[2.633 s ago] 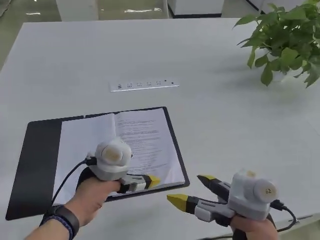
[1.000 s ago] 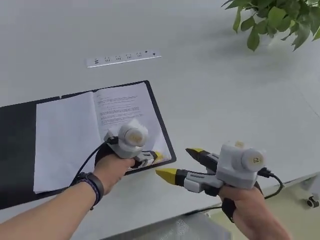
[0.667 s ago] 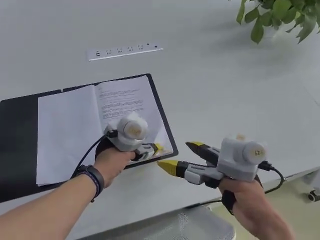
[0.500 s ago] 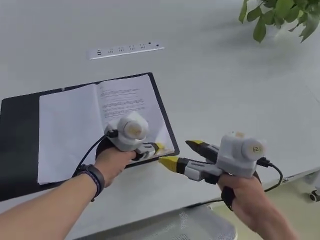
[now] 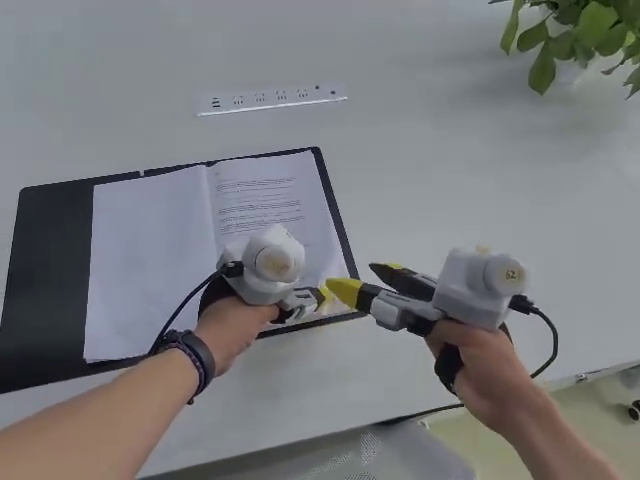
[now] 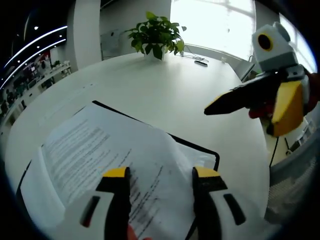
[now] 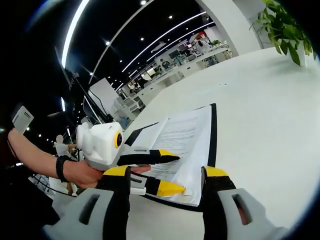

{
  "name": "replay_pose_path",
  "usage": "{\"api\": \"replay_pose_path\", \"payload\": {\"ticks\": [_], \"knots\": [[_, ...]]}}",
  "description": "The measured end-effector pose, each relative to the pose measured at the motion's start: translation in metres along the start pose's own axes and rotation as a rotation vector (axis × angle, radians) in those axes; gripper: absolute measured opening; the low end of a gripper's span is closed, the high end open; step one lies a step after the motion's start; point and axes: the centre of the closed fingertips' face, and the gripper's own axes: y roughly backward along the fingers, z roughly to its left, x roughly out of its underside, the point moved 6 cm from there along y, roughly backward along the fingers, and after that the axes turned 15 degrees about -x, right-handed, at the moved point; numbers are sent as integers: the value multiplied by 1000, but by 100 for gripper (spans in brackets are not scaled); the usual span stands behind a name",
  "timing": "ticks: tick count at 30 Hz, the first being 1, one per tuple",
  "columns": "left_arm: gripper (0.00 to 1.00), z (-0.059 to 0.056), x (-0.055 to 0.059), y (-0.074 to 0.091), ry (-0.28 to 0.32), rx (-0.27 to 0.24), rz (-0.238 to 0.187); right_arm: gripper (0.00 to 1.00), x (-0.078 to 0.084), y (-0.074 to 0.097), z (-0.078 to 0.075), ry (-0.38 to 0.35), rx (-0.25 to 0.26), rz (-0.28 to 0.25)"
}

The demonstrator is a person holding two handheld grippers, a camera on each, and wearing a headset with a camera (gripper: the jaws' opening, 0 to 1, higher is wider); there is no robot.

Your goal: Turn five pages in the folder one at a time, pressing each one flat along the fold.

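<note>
White table (image 5: 450,180), open folder (image 5: 50,260) near its front edge.
Head view: a power strip (image 5: 272,99) lies beyond the folder and a plant (image 5: 580,40) stands far right. The left gripper (image 5: 308,298) sits at the folder's lower right corner, with the right gripper (image 5: 362,282) just beside it, jaws spread. Left gripper view: its 2 jaws stand apart over the printed page (image 6: 100,145). Right gripper view: its 2 jaws are spread, framing the left gripper's tips and the page corner.

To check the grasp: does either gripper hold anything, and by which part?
Nothing is held. The left gripper is open over a corner of the printed page; the right gripper is open beside it.
</note>
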Motion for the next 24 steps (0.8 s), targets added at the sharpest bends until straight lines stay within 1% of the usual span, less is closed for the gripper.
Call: {"api": "replay_pose_path", "payload": {"ticks": [4, 6, 8, 14, 20, 24], "knots": [[50, 0, 0, 0, 0, 1, 0, 51, -5, -10, -9, -20, -4, -7], [50, 0, 0, 0, -4, -1, -1, 48, -5, -15, -13, -27, -3, -3], [50, 0, 0, -1, -3, 0, -1, 47, -5, -19, -16, -23, -8, -1], [50, 0, 0, -1, -1, 0, 0, 48, -2, -30, -26, -50, -21, 23], [50, -1, -1, 0, 2, -1, 0, 45, 2, -37, -36, -82, -29, 33], [50, -1, -1, 0, 5, -3, 0, 40, 2, -40, -41, -127, -32, -3]]}}
